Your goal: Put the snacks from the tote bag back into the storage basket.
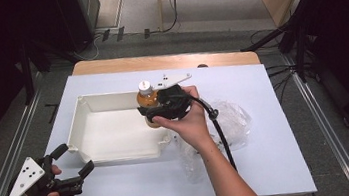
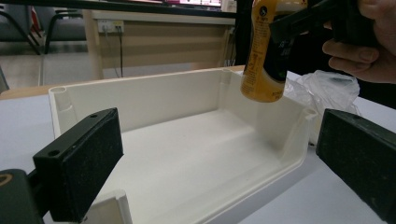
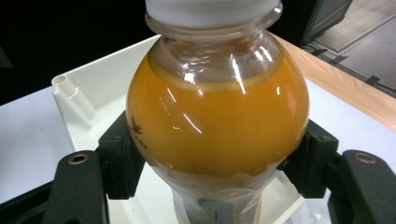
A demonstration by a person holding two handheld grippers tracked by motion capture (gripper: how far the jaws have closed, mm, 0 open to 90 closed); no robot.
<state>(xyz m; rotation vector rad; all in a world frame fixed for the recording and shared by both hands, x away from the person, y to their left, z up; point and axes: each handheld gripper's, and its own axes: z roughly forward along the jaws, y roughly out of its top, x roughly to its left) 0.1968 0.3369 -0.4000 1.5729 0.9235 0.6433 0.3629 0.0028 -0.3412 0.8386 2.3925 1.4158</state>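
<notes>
Right gripper view: tongs clamp bottle.

Bottle sits between right claw pads, above tray right end. Plastic bag on worktop right of that claw. Left claw before tray's left corner.

The right gripper holds an orange bottle above the white tray.
</notes>
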